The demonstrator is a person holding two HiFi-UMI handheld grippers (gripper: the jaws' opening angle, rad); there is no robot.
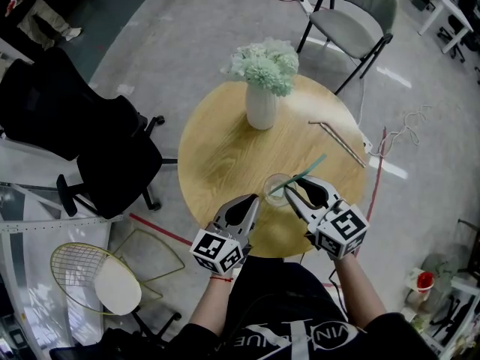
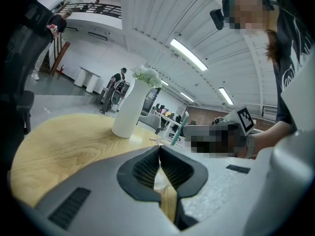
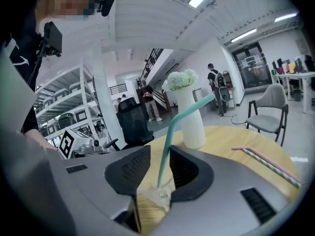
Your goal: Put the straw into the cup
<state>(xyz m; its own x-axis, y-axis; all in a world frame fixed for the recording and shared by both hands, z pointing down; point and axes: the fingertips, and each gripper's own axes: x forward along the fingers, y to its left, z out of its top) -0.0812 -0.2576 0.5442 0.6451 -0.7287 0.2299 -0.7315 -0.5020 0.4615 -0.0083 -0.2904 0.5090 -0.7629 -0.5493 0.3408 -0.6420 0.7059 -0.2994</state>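
At the near edge of the bench (image 1: 217, 156), the straw (image 1: 304, 175) stands in the cup (image 1: 277, 188), between the parted jaws of the right tool (image 1: 296, 186). The left tool (image 1: 257, 199) looks pinched on the cup's rim. Risk: pulling the right tool back could snag the bent straw and tip the cup.

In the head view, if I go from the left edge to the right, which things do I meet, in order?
Black office chair → left gripper → cup → two loose straws. The vase and the right gripper overlap these sideways, so I leave them out.
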